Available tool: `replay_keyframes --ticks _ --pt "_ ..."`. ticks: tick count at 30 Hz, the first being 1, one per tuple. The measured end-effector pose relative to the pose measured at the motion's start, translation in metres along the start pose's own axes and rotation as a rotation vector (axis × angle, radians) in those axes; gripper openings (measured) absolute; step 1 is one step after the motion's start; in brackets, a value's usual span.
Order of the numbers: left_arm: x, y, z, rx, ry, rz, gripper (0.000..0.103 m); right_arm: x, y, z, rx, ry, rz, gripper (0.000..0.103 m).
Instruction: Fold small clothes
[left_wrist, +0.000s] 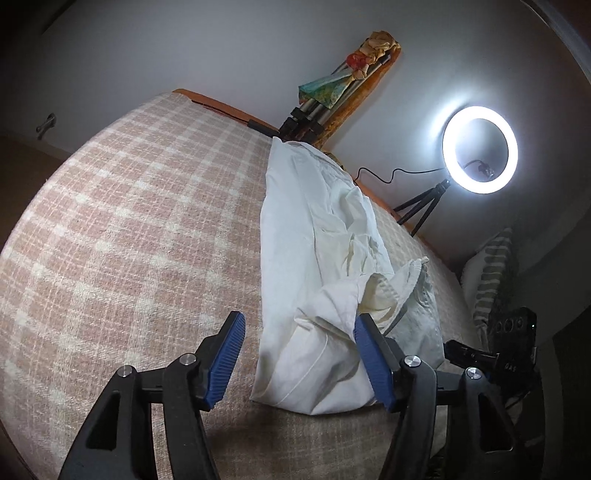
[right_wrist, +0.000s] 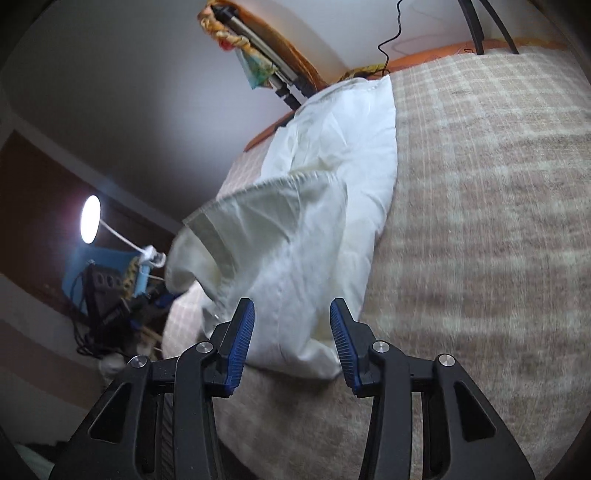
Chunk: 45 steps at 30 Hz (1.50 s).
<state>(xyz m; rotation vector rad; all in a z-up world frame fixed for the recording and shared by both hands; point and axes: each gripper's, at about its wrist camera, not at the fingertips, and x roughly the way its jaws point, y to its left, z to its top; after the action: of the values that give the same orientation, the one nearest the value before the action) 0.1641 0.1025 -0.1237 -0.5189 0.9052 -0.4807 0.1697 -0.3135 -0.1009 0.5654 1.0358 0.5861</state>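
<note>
A white garment (left_wrist: 317, 236) lies in a long folded strip on the pink checked blanket (left_wrist: 129, 221), with its near end bunched and partly turned over. My left gripper (left_wrist: 299, 328) is open just above the garment's near end, holding nothing. In the right wrist view the same white garment (right_wrist: 325, 177) runs away from the camera, with an elastic-edged flap (right_wrist: 258, 214) raised on its left side. My right gripper (right_wrist: 291, 317) is open over the garment's near end, empty.
A lit ring light on a tripod (left_wrist: 480, 155) stands at the blanket's far right edge. A second tripod with cloth tied on it (left_wrist: 332, 96) leans at the far end. A lamp (right_wrist: 90, 219) and cables clutter the left side in the right wrist view.
</note>
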Motion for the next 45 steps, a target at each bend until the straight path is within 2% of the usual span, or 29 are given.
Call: replay_keyframes --ticks 4,5,7,10,14,16,19,20,21,22,26,28,29,32,34,38,40,42,45 --pt "-0.012 0.001 0.002 -0.033 -0.041 -0.002 0.066 0.013 -0.001 0.0 0.0 0.016 0.004 0.042" --pt "-0.015 0.0 0.004 -0.033 -0.057 -0.001 0.066 0.017 -0.001 0.001 -0.004 0.018 -0.002 0.037" --pt "-0.009 -0.008 0.005 0.016 -0.042 0.019 0.066 0.024 0.001 0.003 -0.02 0.03 -0.021 0.035" --pt "0.015 -0.022 0.001 0.128 0.025 0.052 0.065 0.027 0.001 0.004 -0.03 0.027 -0.028 0.035" --pt "0.051 -0.027 0.002 0.196 0.099 0.104 0.052 0.021 0.0 0.004 -0.034 0.003 -0.029 0.035" --pt "0.062 -0.027 0.004 0.201 0.12 0.098 0.048 0.019 0.0 0.005 -0.035 -0.004 -0.022 0.035" --pt "0.069 -0.029 0.008 0.2 0.122 0.093 0.036 0.019 0.0 0.006 -0.044 0.0 -0.017 0.035" --pt "0.068 -0.031 0.008 0.207 0.115 0.09 0.027 0.019 0.0 0.006 -0.046 0.002 -0.017 0.035" --pt "0.067 -0.033 0.008 0.216 0.106 0.085 0.013 0.02 0.001 0.006 -0.049 0.004 -0.02 0.035" --pt "0.065 -0.034 0.007 0.226 0.102 0.078 0.009 0.021 0.002 0.006 -0.054 0.005 -0.02 0.035" --pt "0.059 -0.038 0.004 0.251 0.076 0.101 0.009 0.022 0.008 0.006 -0.095 0.004 -0.047 0.035" --pt "0.056 -0.039 0.004 0.26 0.052 0.128 0.027 0.022 0.011 0.006 -0.112 0.004 -0.068 0.035" --pt "0.055 -0.039 0.004 0.261 0.044 0.127 0.041 0.022 0.012 0.005 -0.123 -0.001 -0.085 0.035" --pt "0.056 -0.043 0.003 0.292 0.058 0.095 0.042 0.021 0.02 0.003 -0.172 -0.017 -0.134 0.036" --pt "0.062 -0.049 0.0 0.334 0.072 0.104 0.04 0.022 0.026 0.002 -0.207 -0.024 -0.163 0.036" --pt "0.074 -0.052 -0.004 0.358 0.097 0.132 0.009 0.025 0.031 0.0 -0.252 -0.028 -0.189 0.037" --pt "0.069 -0.048 -0.001 0.305 0.075 0.11 0.005 0.026 0.03 0.001 -0.258 -0.022 -0.185 0.032" --pt "0.053 -0.043 0.003 0.254 0.021 0.092 0.003 0.027 0.027 0.004 -0.249 -0.01 -0.16 0.012" --pt "0.035 -0.034 0.007 0.207 -0.058 0.094 0.003 0.023 0.025 0.012 -0.221 -0.003 -0.055 0.009"
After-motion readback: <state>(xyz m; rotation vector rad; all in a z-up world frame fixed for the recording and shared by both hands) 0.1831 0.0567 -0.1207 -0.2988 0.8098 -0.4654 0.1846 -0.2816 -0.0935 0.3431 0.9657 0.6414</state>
